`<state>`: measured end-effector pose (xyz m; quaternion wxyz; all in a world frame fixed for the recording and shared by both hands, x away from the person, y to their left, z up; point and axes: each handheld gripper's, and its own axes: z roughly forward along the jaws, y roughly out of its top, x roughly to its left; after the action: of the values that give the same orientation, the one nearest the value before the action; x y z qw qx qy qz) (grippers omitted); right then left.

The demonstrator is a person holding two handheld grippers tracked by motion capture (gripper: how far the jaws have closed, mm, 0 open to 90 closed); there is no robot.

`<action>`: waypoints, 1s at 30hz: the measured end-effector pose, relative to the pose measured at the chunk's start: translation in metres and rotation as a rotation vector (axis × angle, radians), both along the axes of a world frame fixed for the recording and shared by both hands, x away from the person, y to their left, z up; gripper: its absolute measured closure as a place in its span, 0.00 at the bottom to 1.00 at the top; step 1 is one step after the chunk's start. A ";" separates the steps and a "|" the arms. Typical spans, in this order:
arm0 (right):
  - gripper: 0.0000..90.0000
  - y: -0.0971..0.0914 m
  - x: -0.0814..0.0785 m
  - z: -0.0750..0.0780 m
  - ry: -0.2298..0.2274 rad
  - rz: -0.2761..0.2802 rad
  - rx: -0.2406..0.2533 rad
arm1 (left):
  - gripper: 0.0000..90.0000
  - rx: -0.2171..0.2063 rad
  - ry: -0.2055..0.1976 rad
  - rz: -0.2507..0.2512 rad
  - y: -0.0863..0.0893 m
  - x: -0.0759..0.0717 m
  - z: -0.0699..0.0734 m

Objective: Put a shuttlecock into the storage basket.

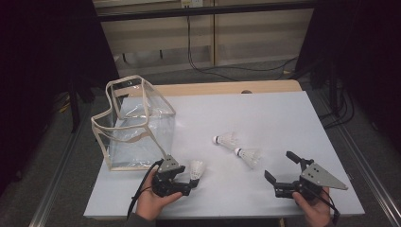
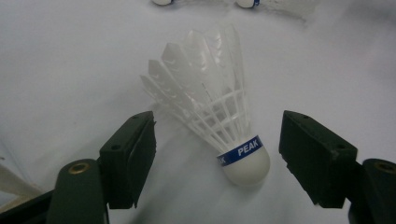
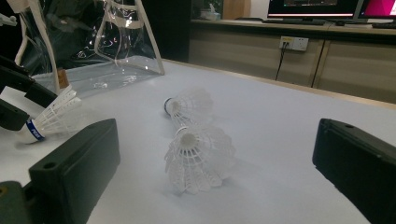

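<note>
Bracketing one shuttlecock (image 2: 219, 112), left gripper (image 2: 217, 156) spread, jaws either side of the cork, pads clear, ready to pinch. Right gripper (image 1: 280, 166) spread, idle; clear bag (image 1: 135, 124) at ten o'clock, likely destination.

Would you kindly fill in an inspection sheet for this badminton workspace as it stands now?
Surface: white table top, wooden strip along the far edge.
Job's things: one shuttlecock lies between the left tongs' jaws, untouched; two more shuttlecocks lie mid-table; clear bag stands open at the left.
Clutter: nothing seen.
Grippers: left tongs open around the cork; right tongs open, holding nothing.
Cables: a black lead trails from the left tongs; wires on the floor beyond.
Surroundings: dim room, cabinets behind.
</note>
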<state>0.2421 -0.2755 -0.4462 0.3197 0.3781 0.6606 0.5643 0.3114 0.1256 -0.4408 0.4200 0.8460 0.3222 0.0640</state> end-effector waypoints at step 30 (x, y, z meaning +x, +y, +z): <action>0.01 0.000 0.000 0.000 -0.006 -0.001 -0.002 | 0.43 0.021 0.085 0.053 -0.007 -0.002 -0.003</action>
<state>0.2420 -0.2759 -0.4458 0.3222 0.3763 0.6602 0.5645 0.3094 0.1189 -0.4436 0.3955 0.8434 0.3613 0.0426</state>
